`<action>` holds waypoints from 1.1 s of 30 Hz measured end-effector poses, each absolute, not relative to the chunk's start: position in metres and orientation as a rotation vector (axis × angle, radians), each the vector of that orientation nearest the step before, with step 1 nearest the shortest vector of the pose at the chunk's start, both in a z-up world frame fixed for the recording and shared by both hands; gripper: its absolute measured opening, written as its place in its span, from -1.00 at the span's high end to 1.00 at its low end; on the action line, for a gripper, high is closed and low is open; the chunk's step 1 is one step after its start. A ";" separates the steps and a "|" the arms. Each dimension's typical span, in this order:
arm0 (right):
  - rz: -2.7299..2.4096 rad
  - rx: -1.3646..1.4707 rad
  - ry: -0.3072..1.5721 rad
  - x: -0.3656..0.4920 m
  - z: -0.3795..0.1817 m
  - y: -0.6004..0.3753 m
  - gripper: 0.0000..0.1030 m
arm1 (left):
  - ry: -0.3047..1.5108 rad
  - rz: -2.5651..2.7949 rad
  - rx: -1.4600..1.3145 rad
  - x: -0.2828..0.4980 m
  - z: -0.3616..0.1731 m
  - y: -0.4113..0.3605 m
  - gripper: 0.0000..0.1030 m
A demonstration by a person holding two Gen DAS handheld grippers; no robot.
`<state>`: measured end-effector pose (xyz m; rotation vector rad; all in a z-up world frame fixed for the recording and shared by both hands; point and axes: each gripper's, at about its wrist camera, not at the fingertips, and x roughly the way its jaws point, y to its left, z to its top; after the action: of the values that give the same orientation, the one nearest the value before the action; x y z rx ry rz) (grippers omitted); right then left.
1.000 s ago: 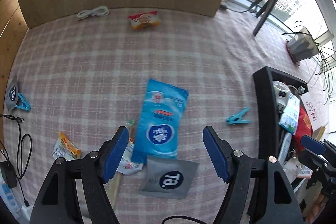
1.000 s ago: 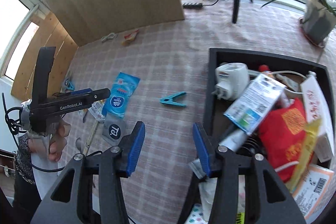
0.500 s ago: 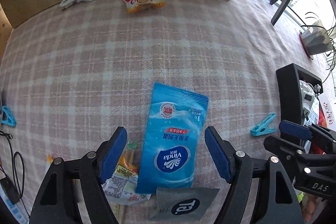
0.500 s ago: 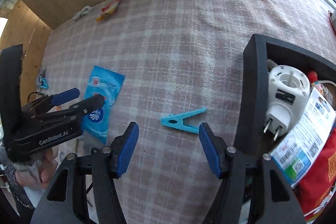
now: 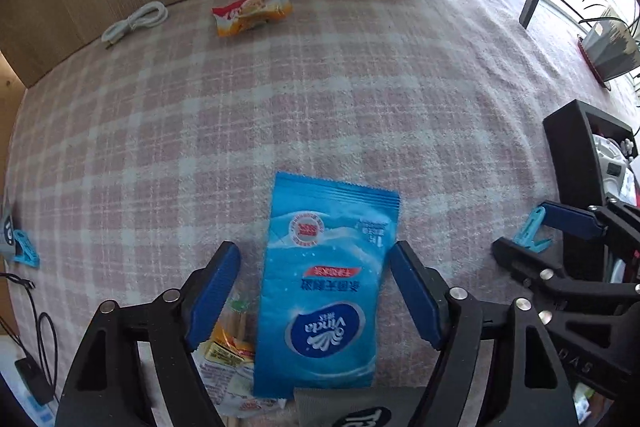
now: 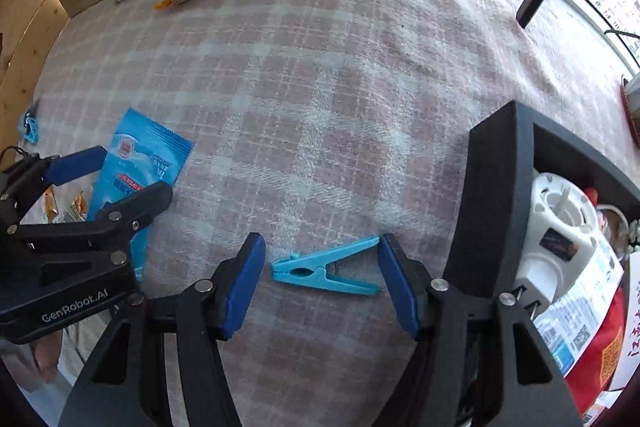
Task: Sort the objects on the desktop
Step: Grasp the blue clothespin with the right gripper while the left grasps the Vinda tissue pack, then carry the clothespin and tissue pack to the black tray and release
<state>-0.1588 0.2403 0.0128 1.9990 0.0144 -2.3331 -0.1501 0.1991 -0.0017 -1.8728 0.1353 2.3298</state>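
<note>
Risk lies with the right gripper (image 6: pixel 322 277), whose parted jaws, just narrowing, straddle the blue clothespin (image 6: pixel 326 267) lengthwise beside the black bin's (image 6: pixel 496 195) wall and may skid it sideways, while the left gripper (image 5: pixel 314 293) straddles the tissue pack (image 5: pixel 324 291), jaws apart.

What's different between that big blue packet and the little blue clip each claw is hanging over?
The blue tissue packet is a broad, flat, soft printed pouch; the blue clothes peg is small, thin, plain hard plastic. The packet lies lengthwise between the left claw pads, overlapping other wrappers; the peg lies crosswise between the right claw pads, alone, beside the black bin. Shared: both are blue, lying on the checked cloth, framed by open claws, not gripped.
</note>
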 end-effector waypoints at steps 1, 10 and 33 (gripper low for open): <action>-2.335 1.997 0.018 -0.159 0.013 0.241 -0.03 | 0.145 2.338 -1.867 -0.148 -0.001 0.203 -0.32; -2.331 1.967 -0.114 -0.153 0.019 0.256 0.84 | -0.003 2.322 -1.889 -0.154 0.006 0.197 0.12; -2.247 2.056 -0.205 -0.101 0.047 0.281 0.01 | -0.170 2.262 -1.878 -0.118 0.027 0.043 0.61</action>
<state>-0.1008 0.2813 0.0473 2.0560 -0.2046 -2.2471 -0.1175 0.0435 0.0273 -1.8783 -0.1698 2.2616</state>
